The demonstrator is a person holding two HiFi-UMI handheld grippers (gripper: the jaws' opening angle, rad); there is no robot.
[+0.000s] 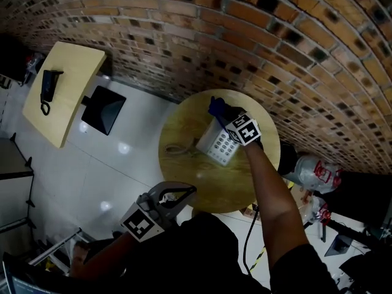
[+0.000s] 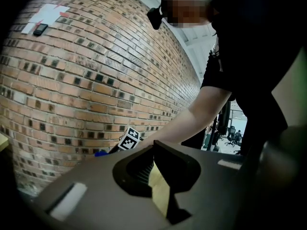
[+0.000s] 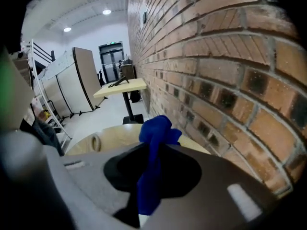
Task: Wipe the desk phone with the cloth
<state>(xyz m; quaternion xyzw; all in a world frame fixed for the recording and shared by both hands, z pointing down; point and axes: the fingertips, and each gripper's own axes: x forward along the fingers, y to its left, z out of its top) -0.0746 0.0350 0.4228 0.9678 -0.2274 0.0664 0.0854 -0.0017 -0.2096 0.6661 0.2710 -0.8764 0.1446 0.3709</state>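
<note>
A white desk phone [image 1: 218,146] lies on the round wooden table [image 1: 190,182], its coiled cord [image 1: 177,149] trailing left. My right gripper [image 1: 222,113] hovers over the phone's far end, shut on a bunched blue cloth [image 1: 216,107]. In the right gripper view the cloth [image 3: 154,138] sticks up between the jaws of that gripper [image 3: 152,150], with the table top [image 3: 115,137] beyond; the phone is hidden under the gripper body. My left gripper [image 1: 191,190] hangs off the table's near left edge, shut and holding nothing. Seen in its own view, the left gripper [image 2: 160,176] points toward the brick wall.
A brick wall [image 1: 257,48] curves close behind the round table. To the far left stands a rectangular wooden table [image 1: 67,97] with a black handset [image 1: 48,87], beside a dark square base [image 1: 103,109]. Bags and clutter [image 1: 312,173] sit on the floor at right.
</note>
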